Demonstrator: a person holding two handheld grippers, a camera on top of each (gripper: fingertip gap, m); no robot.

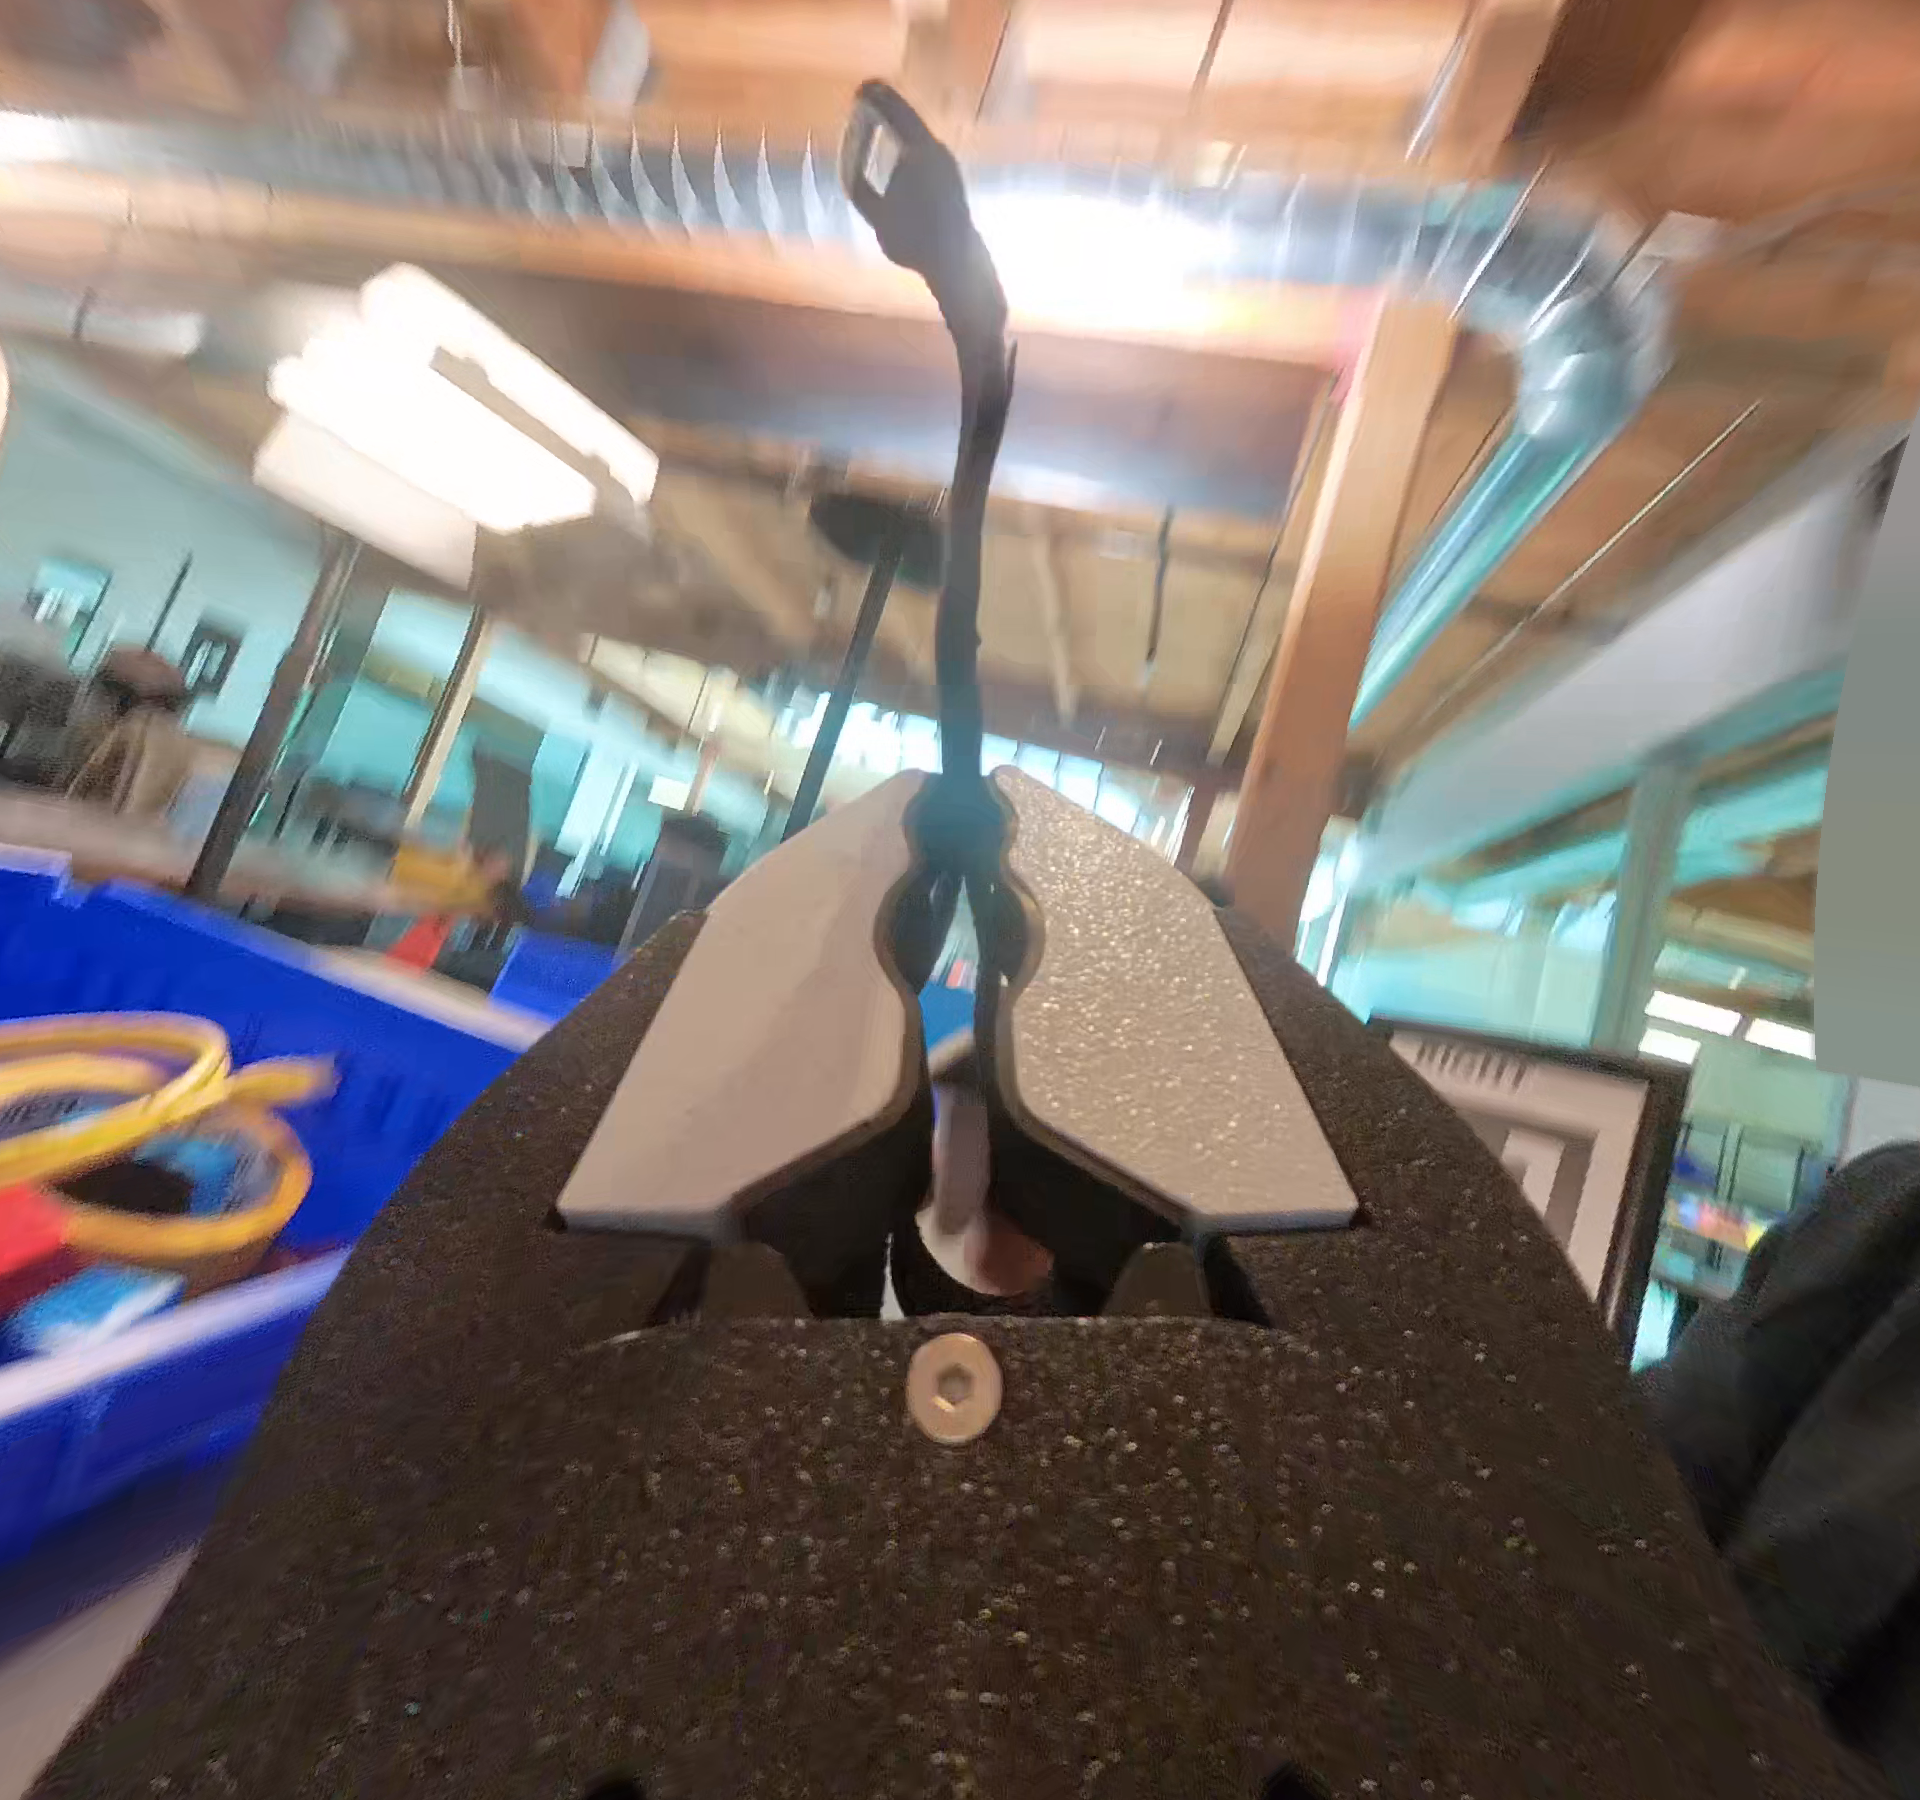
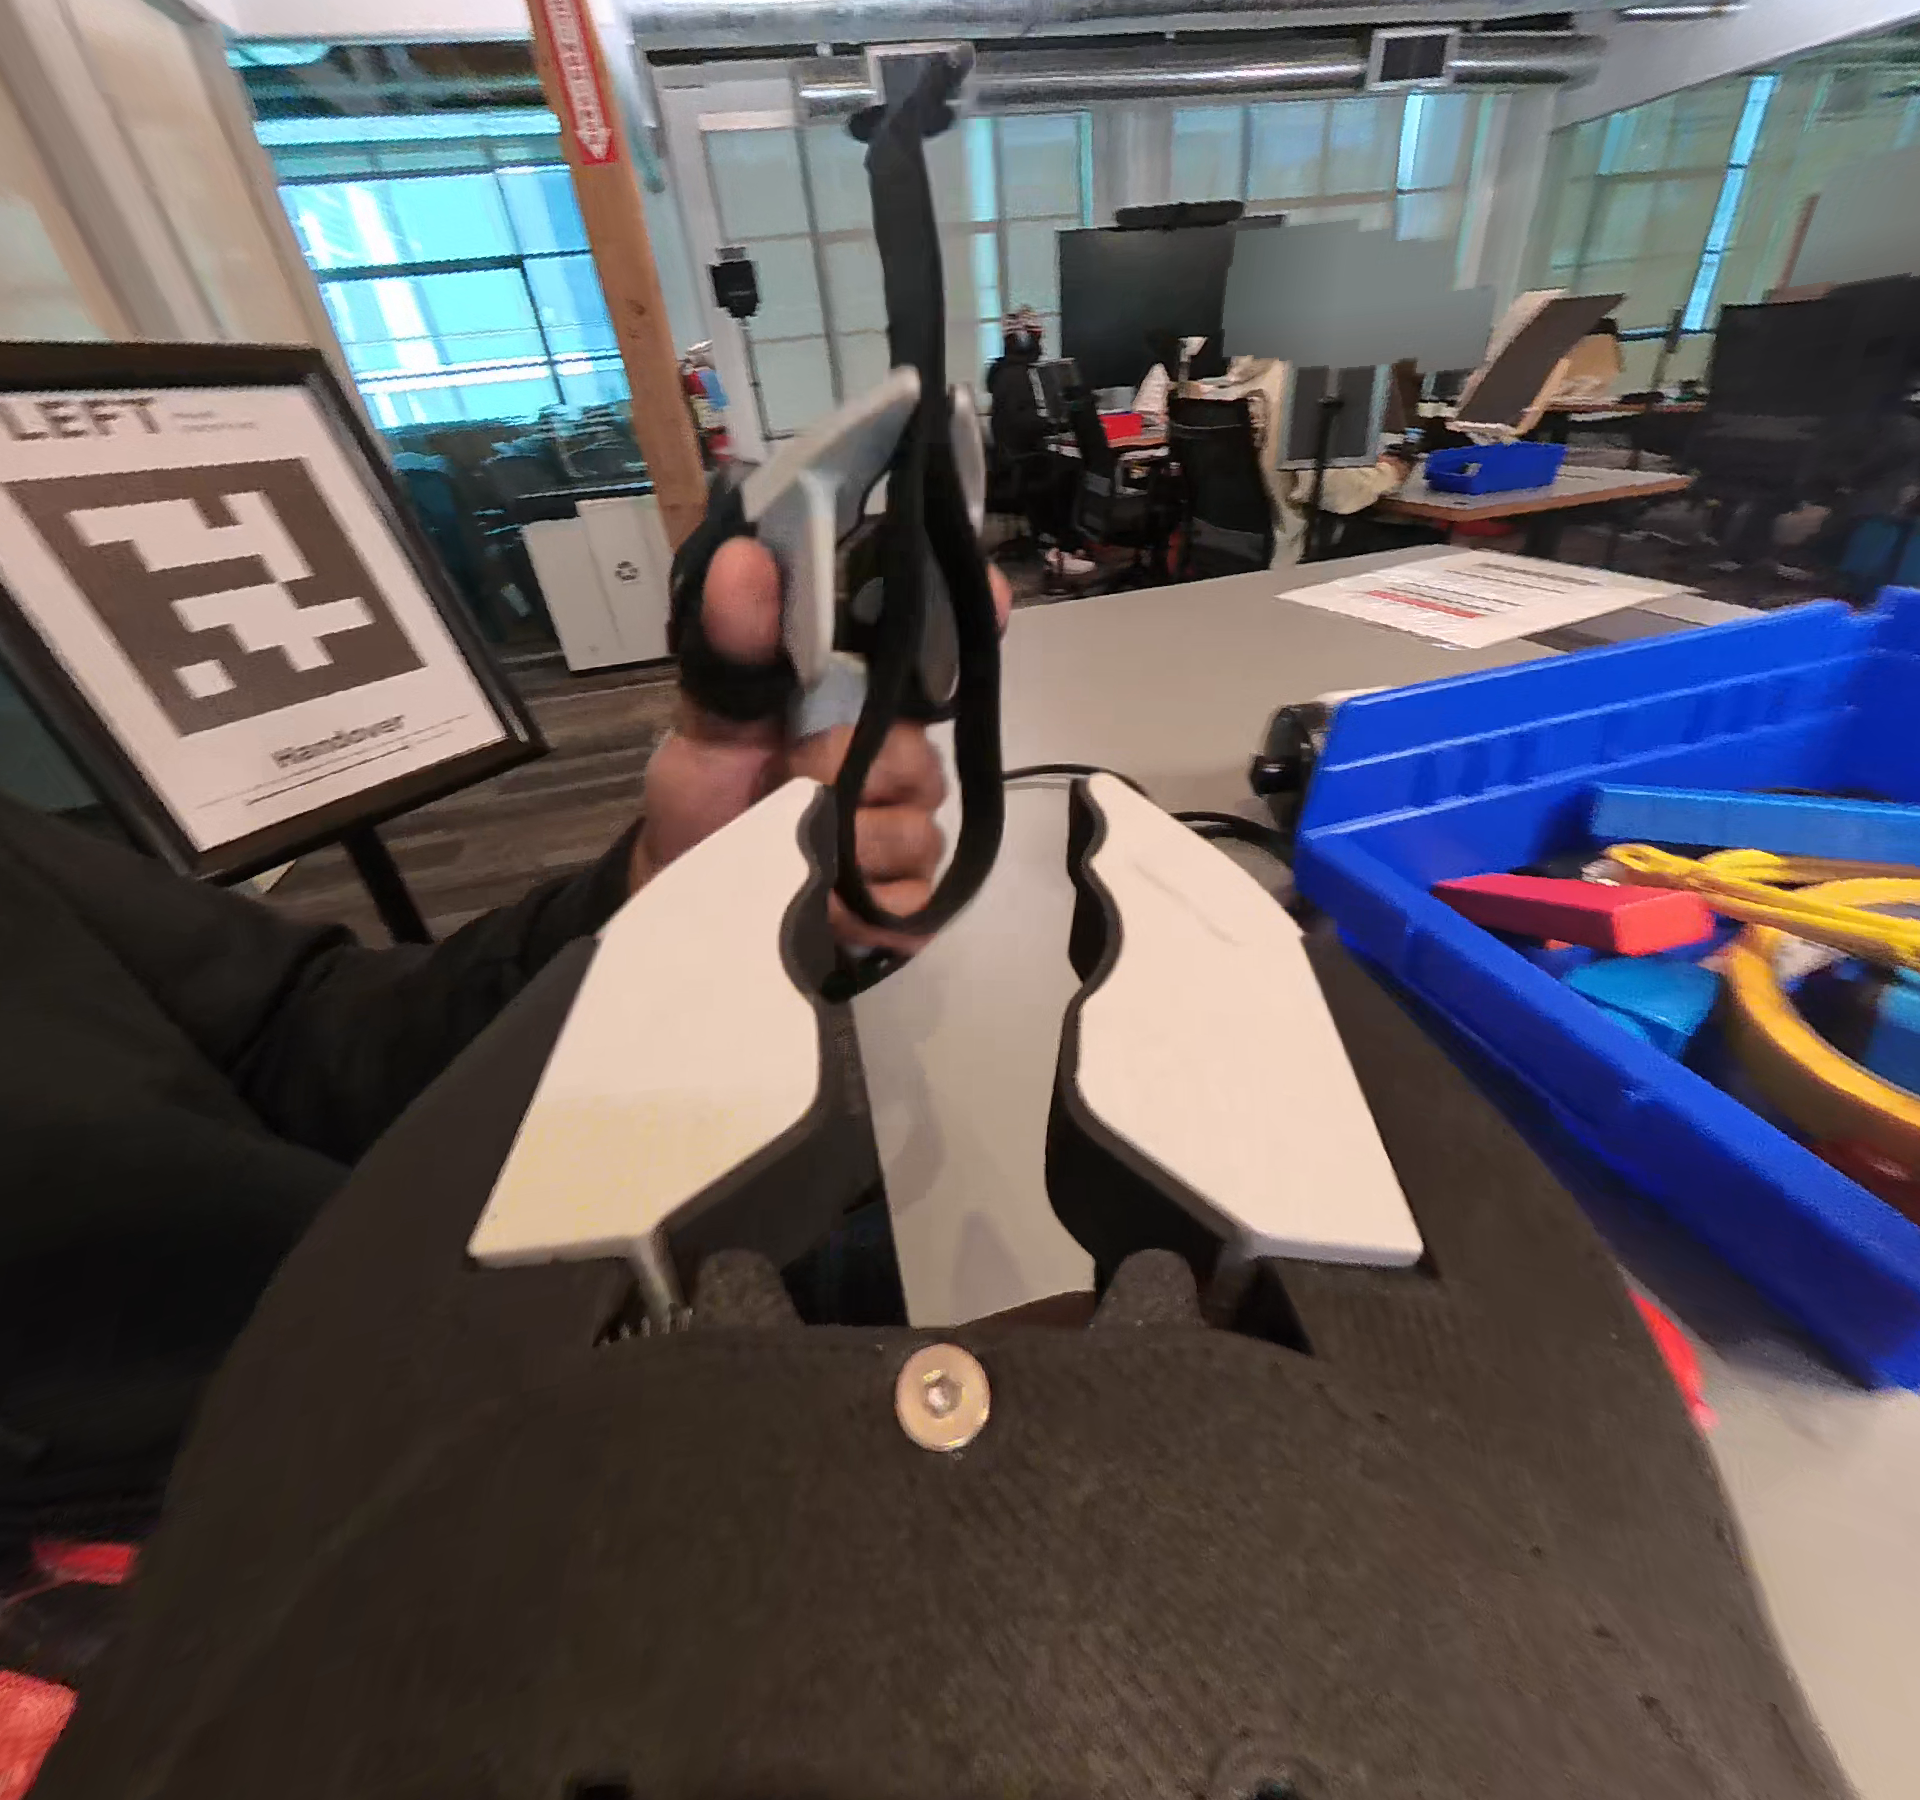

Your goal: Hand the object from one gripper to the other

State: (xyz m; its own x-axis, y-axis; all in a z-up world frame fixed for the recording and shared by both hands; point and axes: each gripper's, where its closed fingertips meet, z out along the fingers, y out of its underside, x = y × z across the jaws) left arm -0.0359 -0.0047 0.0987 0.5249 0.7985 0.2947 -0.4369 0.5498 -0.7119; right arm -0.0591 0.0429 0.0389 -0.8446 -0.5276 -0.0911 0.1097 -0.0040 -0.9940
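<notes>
The object is a black strap (image 1: pixel 971 503) with a small buckle (image 1: pixel 883 150) at its top end. My left gripper (image 1: pixel 956 800) is shut on the strap, which stands up out of the fingertips and curves left. In the right wrist view the left gripper (image 2: pixel 920 420) is held up by a hand (image 2: pixel 727 774). The strap (image 2: pixel 909 223) rises above it, and a loop of strap (image 2: pixel 982 711) hangs below. My right gripper (image 2: pixel 945 800) is open, and the bottom of the loop hangs between its fingertips, close to the left finger (image 2: pixel 707 1002).
A blue bin (image 2: pixel 1558 763) with yellow tape rings (image 2: pixel 1797 1054), a red block and blue blocks sits at the right on the grey table (image 2: pixel 1143 670); it also shows in the left wrist view (image 1: pixel 208 971). A framed marker sign (image 2: pixel 229 597) stands at the left. People sit at desks far behind. Left tips to right tips: about 8 centimeters.
</notes>
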